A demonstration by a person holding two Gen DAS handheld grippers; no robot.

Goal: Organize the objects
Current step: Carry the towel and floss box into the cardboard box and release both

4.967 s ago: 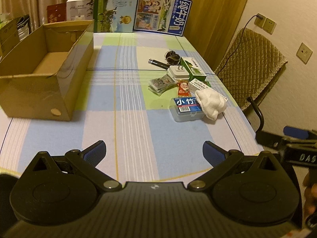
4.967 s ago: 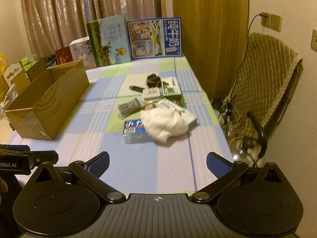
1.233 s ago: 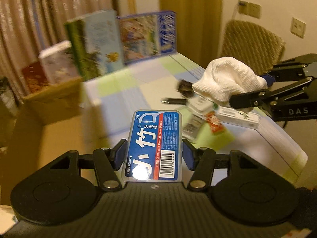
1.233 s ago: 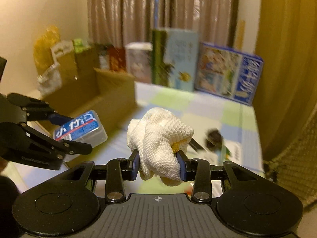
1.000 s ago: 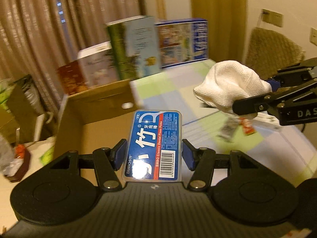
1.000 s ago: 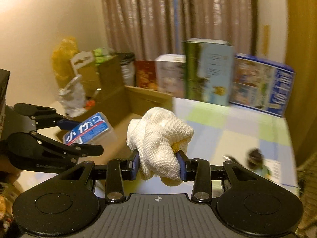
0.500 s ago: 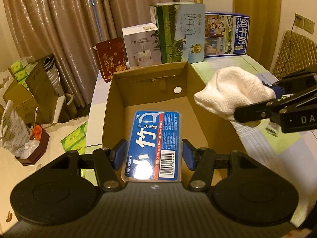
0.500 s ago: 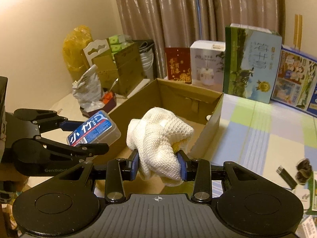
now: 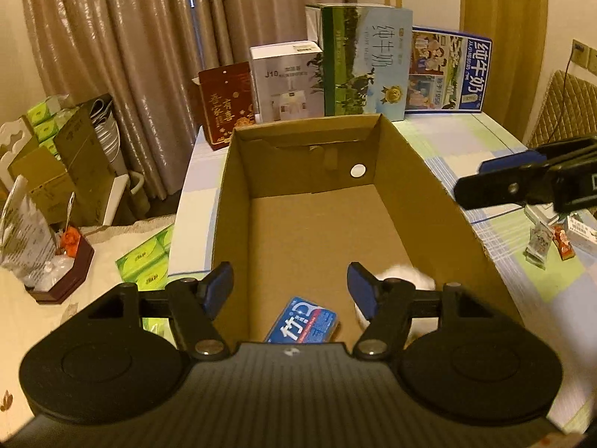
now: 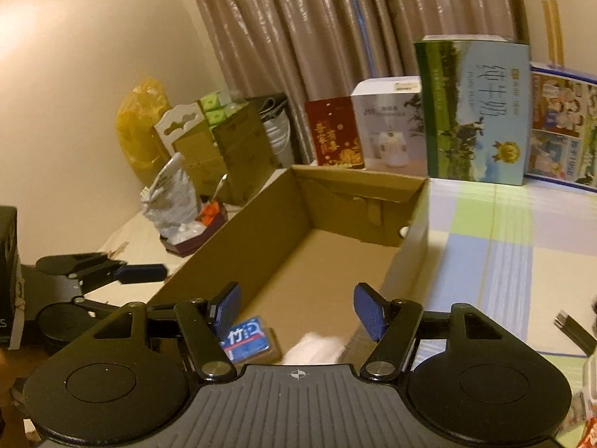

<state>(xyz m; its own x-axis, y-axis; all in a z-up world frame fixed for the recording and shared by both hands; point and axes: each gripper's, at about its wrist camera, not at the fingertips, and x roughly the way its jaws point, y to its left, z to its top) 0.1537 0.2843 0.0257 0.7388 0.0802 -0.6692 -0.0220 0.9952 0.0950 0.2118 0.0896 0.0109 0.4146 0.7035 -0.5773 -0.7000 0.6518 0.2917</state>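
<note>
An open cardboard box (image 9: 429,171) (image 10: 283,216) stands on the checked tablecloth. On its floor at the near end lie a blue floss box (image 9: 304,322) (image 10: 246,341) and, beside it to the right, a white cloth (image 9: 410,276) (image 10: 315,347), blurred. My left gripper (image 9: 291,291) hangs open above the floss box with nothing between its fingers. My right gripper (image 10: 298,310) is open too, above the cloth. In the left wrist view the right gripper's fingers (image 9: 507,186) reach in over the box's right wall.
Tall milk cartons (image 9: 363,61), a white carton (image 9: 287,82) and a red box (image 9: 225,100) stand behind the cardboard box. Small packets (image 9: 552,235) lie on the table at right. Left of the table are stacked cartons (image 10: 220,149) and a plastic bag (image 10: 169,201).
Both grippers have opened over the cardboard box. The floss box and the white cloth have dropped from them onto the box floor.
</note>
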